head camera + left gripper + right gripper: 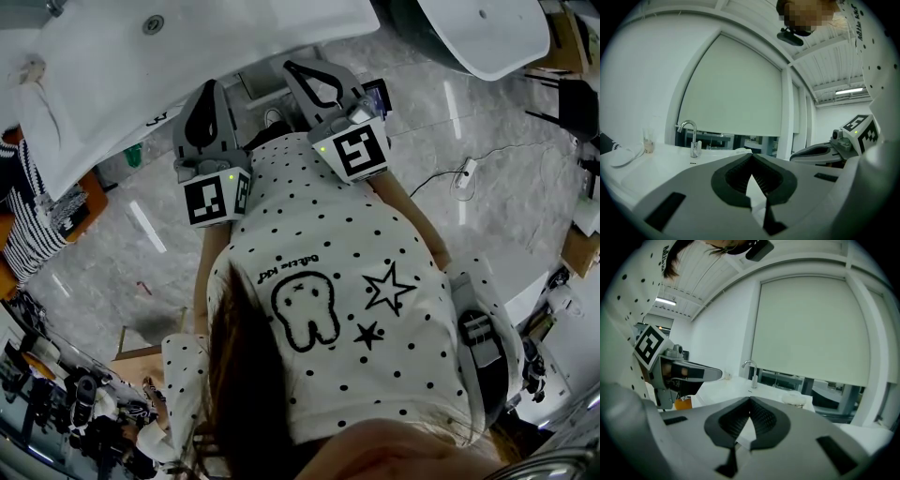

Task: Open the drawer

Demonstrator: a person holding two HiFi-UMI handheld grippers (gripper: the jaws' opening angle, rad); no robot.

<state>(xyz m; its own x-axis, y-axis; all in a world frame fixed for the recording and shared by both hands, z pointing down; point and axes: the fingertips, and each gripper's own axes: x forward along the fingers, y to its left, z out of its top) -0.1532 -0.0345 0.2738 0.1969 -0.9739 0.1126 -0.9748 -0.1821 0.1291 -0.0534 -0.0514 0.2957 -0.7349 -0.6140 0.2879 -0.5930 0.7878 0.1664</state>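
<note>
No drawer shows in any view. In the head view my left gripper [207,89] and right gripper [298,69] are held side by side in front of the person's chest. Both point at the edge of a white counter [216,66] with a sink. Each gripper's own view shows its jaws shut, tips touching, with nothing between them: left gripper [751,157], right gripper [750,401]. The right gripper [825,152] appears beside the left one, and the left gripper [689,373] appears in the right gripper view. A chrome faucet [692,139] stands on the counter ahead.
A big window with a drawn blind [811,329] rises behind the counter. A striped cloth [26,230] lies at the left. A white tub [487,33] is at the upper right, and a cable [464,174] runs over the marble floor. A white bowl [794,398] rests on the counter.
</note>
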